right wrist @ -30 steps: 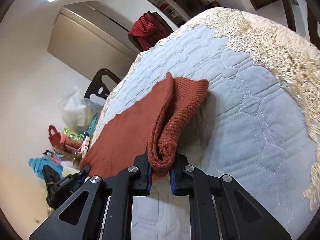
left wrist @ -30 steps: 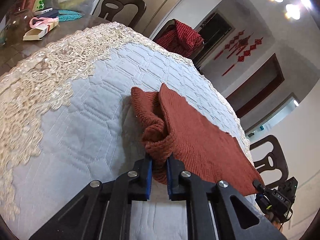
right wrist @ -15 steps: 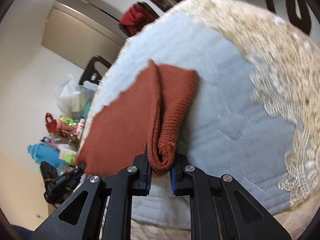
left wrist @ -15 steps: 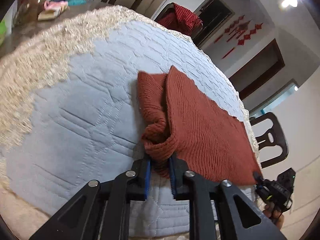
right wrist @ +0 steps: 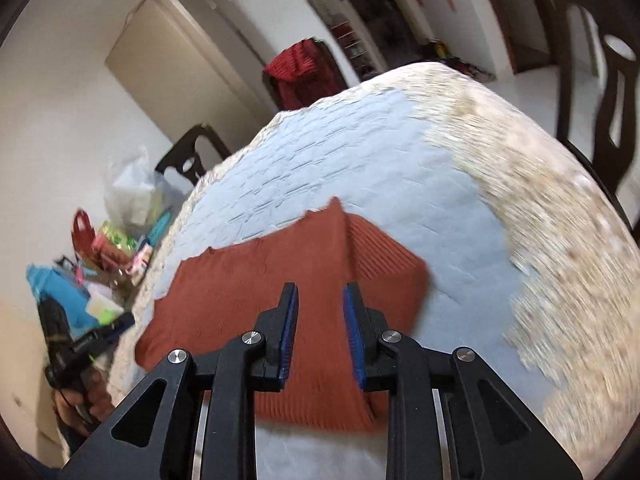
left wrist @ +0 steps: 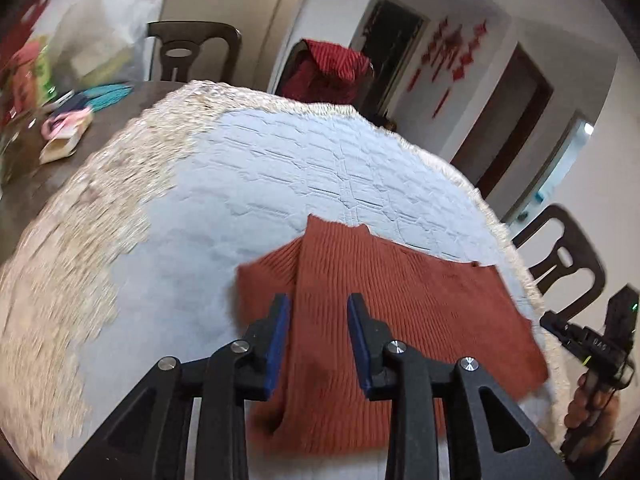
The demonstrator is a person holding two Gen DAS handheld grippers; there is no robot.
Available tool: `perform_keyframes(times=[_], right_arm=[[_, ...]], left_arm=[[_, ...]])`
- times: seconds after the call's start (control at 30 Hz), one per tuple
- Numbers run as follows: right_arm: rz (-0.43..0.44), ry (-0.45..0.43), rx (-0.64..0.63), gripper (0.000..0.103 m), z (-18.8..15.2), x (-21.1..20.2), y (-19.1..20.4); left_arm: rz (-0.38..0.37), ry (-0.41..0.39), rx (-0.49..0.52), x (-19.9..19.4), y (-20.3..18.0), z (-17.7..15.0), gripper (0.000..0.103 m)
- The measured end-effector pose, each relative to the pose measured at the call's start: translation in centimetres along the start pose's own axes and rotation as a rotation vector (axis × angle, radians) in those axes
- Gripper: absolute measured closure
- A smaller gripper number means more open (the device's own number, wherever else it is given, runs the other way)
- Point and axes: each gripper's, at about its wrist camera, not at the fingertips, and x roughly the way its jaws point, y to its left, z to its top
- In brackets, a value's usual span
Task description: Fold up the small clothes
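Observation:
A rust-red knitted garment [left wrist: 384, 300] lies folded flat on the pale blue quilted cloth [left wrist: 280, 168], one sleeve part doubled over along its edge. My left gripper [left wrist: 319, 330] hovers above its near left portion; its jaws are opening and its blue pads touch nothing. In the right wrist view the same garment [right wrist: 256, 280] lies flat, and my right gripper [right wrist: 320, 330] hangs above its right fold with jaws opening and no cloth between the pads. Each view shows the other gripper held in a hand at the garment's far end [left wrist: 592, 344] [right wrist: 76, 348].
Lace trim [left wrist: 80, 240] borders the quilted cloth on a dark table. Boxes, a plastic bag and teal items [left wrist: 68, 120] crowd the table's far left. Dark wooden chairs [left wrist: 568, 256] stand around; one [left wrist: 324, 68] carries a red checked garment.
Both grippers let go of the bunched garment edge, opened and lifted back. The garment now lies flat instead of hanging pinched between the pads.

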Motion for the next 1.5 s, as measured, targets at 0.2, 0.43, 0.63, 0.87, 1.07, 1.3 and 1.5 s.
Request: perform_keyframes(times=[0.2,0.43,0.63,0.87,1.07,1.3,1.5], right_arm=[[-0.104,0.080,-0.061,0.079,2.4,5.1,0.7],[-0.124,0.140,-0.062,0.096,2.4,6.9,-0.4],[-0.111,0.090,-0.019,0.096,2.7,5.9,-1.7],[-0.094,0.093,0.018,0.093,2.9,5.9,-2.0],[-0.067,0.036,-0.118,0.087,1.5,3.3,1.4],[-0.106,0.083,-0.206,0.087,-1.6,4.4,2.0],[-0.124,0.043,-0.274,0.087,-1.9,3.2,3.8]], left_arm=[[0.104,0.126,0.001,6.1,-0.6,2.4,0.071],[0.059,0.121,0.046,6.9,-1.3,2.7,0.093],[0.061,0.099,0.036,7.7,-0.8,3.2,0.095],[0.023,0.070,0.026,6.7,-0.4,3.2,0.094],[0.008,-0.001,0.093,2.9,-2.1,1.9,0.093],[0.013,0.066,0.139,4.0,-2.6,-1.4,0.087],[-0.020,0.026,0.156,1.9,-4.2,-1.5,0.083]])
